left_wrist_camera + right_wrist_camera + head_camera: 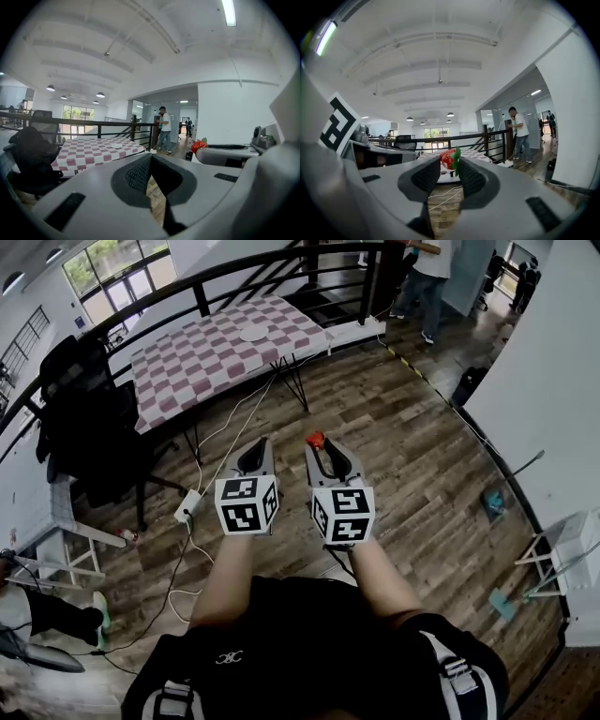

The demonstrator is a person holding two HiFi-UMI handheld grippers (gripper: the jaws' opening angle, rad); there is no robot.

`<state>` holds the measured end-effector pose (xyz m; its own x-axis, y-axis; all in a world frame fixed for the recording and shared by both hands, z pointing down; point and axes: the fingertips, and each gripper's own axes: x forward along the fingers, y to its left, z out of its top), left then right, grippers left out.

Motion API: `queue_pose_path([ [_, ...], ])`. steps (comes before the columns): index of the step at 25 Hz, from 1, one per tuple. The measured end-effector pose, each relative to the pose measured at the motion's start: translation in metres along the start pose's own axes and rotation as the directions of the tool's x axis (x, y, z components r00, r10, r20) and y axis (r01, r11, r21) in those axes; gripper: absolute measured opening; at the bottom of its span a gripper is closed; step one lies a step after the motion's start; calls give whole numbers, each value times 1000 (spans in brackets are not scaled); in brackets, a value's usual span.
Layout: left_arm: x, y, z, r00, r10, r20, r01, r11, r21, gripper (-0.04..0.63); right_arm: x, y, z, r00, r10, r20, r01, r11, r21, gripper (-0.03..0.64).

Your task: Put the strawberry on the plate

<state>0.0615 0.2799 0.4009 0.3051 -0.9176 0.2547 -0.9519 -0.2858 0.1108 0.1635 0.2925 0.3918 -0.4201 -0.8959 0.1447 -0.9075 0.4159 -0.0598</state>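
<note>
A red strawberry (316,439) with a green leaf sits pinched at the tips of my right gripper (320,446), which is shut on it; in the right gripper view the strawberry (449,159) fills the gap between the pads. Beside it my left gripper (255,450) is shut with nothing held, its tips meeting (150,157). Both hang above the wooden floor, some way short of the table. The small white plate (254,333) lies on the pink-checked table (206,362) ahead. In the left gripper view the plate (116,146) and the strawberry (198,145) also show.
A black office chair (89,418) stands left of the table. A dark railing (234,273) runs behind it. Cables and a power strip (190,505) lie on the floor between me and the table. A person (427,277) stands at the far right.
</note>
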Motion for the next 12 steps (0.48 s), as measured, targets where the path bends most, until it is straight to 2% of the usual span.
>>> queue_pose_path([
  [5,19,5,-10,999,25,-33,-25,1000,-5,-11,15,-16,-1,1000,11,0,-11,1000,18,133],
  [8,36,13,-8,999,28,-30,-29,999,-36,-11,31,-25,-3,1000,15,-4,-15,1000,9,132],
  [12,67,25,0,1000,19,-19,-20,999,-31,-11,62,-33,-4,1000,16,-14,-15,1000,5,132],
])
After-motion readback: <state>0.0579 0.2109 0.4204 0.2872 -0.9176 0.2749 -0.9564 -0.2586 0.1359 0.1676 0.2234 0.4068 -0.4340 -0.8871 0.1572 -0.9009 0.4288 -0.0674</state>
